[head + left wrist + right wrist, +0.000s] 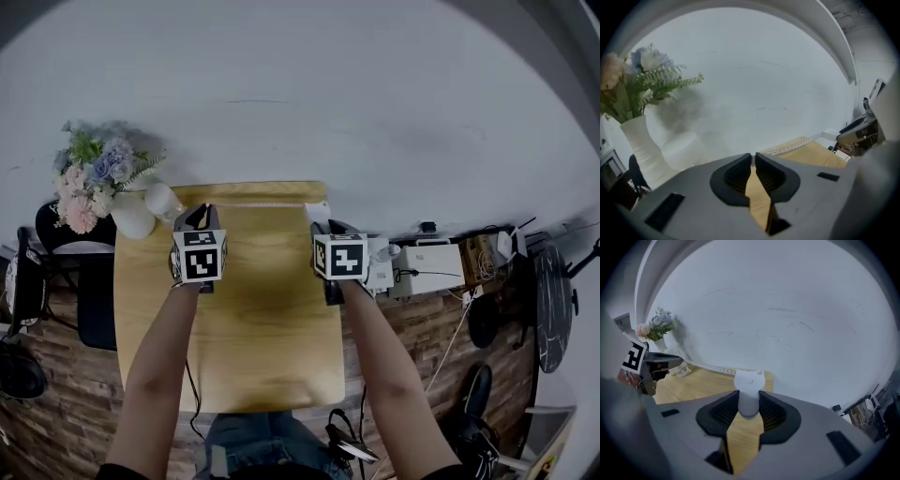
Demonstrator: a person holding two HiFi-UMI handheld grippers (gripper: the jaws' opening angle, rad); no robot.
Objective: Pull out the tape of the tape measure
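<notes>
A thin tape [262,204] runs stretched along the far edge of the wooden table [262,328]. At its right end is the white tape measure case [317,213], and my right gripper [324,225] is shut on it. The case [748,380] sits upright between the right gripper's [749,399] dark pads, with the tape [708,366] leading left toward the left gripper [670,363]. My left gripper [200,216] is at the tape's left end, jaws shut [753,158], apparently on the tape's tip. From there the tape [797,143] leads right to the case [832,135].
A white vase of flowers [131,216] and a white cup [161,200] stand at the table's far left corner, close to the left gripper. A white wall rises behind the table. A black chair [94,300] is on the left, and boxes and cables [431,267] lie on the floor to the right.
</notes>
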